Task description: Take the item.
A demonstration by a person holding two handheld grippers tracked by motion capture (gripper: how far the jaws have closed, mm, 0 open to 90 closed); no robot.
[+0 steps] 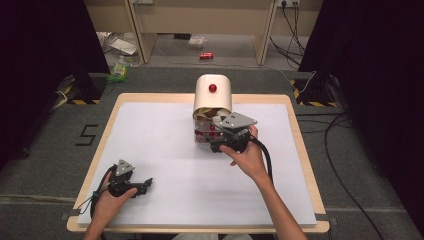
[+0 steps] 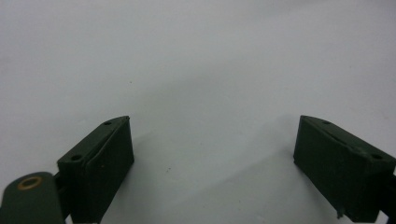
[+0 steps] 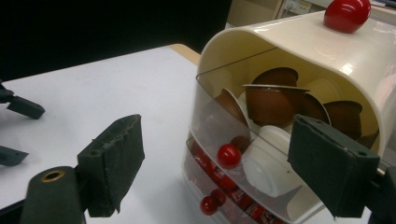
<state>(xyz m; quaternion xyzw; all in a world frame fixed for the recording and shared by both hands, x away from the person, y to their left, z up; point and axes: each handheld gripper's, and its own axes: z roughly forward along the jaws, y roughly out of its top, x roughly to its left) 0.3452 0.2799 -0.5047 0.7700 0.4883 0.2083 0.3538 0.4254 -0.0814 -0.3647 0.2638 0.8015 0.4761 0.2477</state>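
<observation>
Right gripper view: right tool [image 3: 219, 163] open, empty by the capsule dispenser [image 3: 299, 60]; clipping its clear drawer [image 3: 205, 116] could spill pods.

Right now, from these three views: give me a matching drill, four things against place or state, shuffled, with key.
Column 1:
1. left gripper
2. right gripper
3. red knob
4. brown capsules

Column 2:
A. on top of the cream container
B. inside the upper clear compartment
C. open over the bare white mat, near the table's front left
D. open, at the container's front

Pairs: 1-C, 2-D, 3-A, 4-B
</observation>
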